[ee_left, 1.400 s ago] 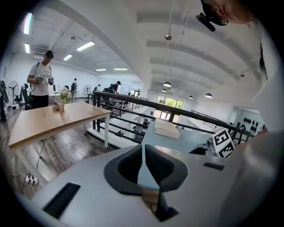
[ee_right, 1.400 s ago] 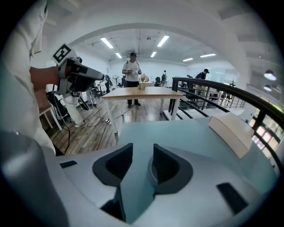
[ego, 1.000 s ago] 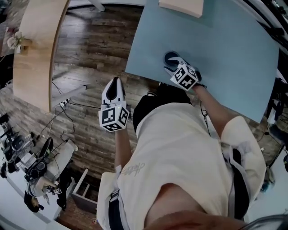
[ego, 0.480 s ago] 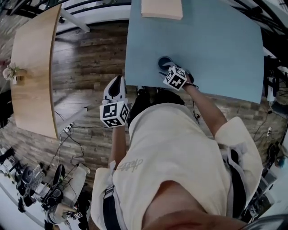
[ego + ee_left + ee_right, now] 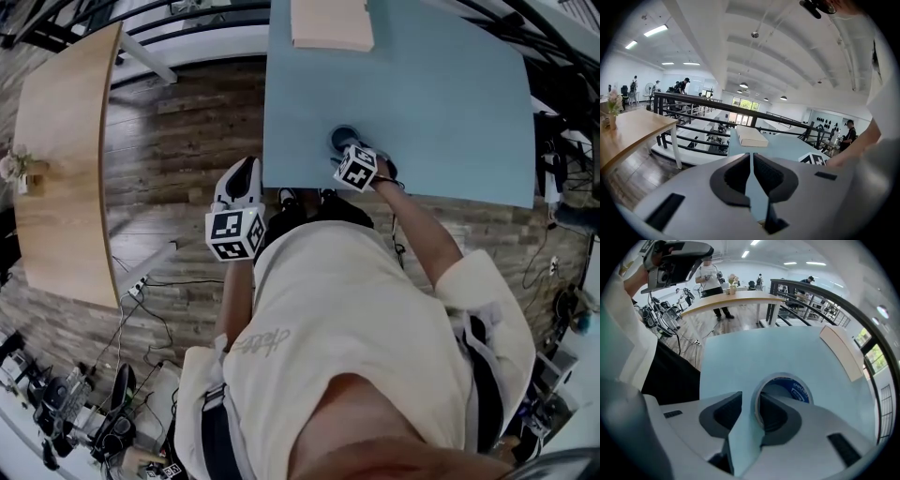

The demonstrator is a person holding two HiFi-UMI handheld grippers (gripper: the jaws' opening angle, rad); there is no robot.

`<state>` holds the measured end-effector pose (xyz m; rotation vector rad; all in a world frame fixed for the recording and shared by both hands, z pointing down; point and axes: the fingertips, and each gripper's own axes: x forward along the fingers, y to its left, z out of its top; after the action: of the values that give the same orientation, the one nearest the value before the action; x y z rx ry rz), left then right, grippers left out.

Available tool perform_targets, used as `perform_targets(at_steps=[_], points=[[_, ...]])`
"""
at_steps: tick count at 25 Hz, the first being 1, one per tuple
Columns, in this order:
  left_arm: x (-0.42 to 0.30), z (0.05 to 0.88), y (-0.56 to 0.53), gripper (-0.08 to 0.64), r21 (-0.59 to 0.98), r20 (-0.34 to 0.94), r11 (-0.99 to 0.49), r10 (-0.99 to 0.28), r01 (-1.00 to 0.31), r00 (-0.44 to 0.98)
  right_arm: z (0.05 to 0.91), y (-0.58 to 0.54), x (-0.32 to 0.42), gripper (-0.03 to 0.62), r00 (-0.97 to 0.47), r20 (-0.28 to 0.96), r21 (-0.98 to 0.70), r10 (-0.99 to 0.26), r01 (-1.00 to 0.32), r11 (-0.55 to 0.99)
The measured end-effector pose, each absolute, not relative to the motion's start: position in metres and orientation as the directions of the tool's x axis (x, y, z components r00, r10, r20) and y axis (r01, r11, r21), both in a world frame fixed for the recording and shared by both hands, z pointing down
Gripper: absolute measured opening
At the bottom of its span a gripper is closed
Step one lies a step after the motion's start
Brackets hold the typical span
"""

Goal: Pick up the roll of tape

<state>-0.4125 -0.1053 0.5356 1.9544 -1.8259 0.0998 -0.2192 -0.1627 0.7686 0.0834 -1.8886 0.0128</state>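
The roll of tape [image 5: 343, 137] lies flat near the front edge of the light blue table [image 5: 450, 103]; it is pale outside with a blue printed core [image 5: 799, 391]. My right gripper [image 5: 350, 150] points steeply down onto it. In the right gripper view one jaw of the right gripper [image 5: 749, 401] stands inside the roll's hole and the other outside, with the roll's wall between them. Its jaws have just been closing; a gap still shows beside the outer pad. My left gripper [image 5: 242, 171] hangs over the floor left of the table, its jaws [image 5: 751, 157] almost together and empty.
A flat beige box [image 5: 328, 23] lies at the table's far edge. A curved wooden table [image 5: 61, 150] stands to the left across the plank floor. A black railing [image 5: 693, 105] runs behind the tables. My own body crowds the table's near edge.
My right gripper has come down over the roll, so its marker cube now covers more of it. The left gripper has shifted slightly beside the table's corner.
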Motion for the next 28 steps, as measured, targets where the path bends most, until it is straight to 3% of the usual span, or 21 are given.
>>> perform_targets(at_steps=[5, 14, 19, 28], points=[[-0.428, 0.546, -0.108, 0.038, 0.298, 0.375, -0.024, -0.917, -0.954, 0.14, 0.77, -0.172, -0.221, 0.069, -0.262, 0.962, 0.066, -0.08, -0.063, 0.996], [-0.424, 0.558, -0.116, 0.038, 0.324, 0.382, -0.063, -0.904, -0.944, 0.192, 0.77, -0.167, -0.222, 0.058, -0.236, 0.968, 0.073, -0.085, -0.06, 0.996], [-0.413, 0.557, -0.123, 0.038, 0.305, 0.388, -0.09, -0.897, -0.948, 0.211, 0.769, -0.166, -0.221, 0.051, -0.294, 0.952, 0.063, -0.087, -0.087, 0.994], [-0.378, 0.543, -0.143, 0.038, 0.296, 0.377, -0.143, -0.891, -0.945, 0.252, 0.722, -0.185, -0.214, 0.051, -0.477, 0.866, 0.02, -0.149, -0.264, 0.964]])
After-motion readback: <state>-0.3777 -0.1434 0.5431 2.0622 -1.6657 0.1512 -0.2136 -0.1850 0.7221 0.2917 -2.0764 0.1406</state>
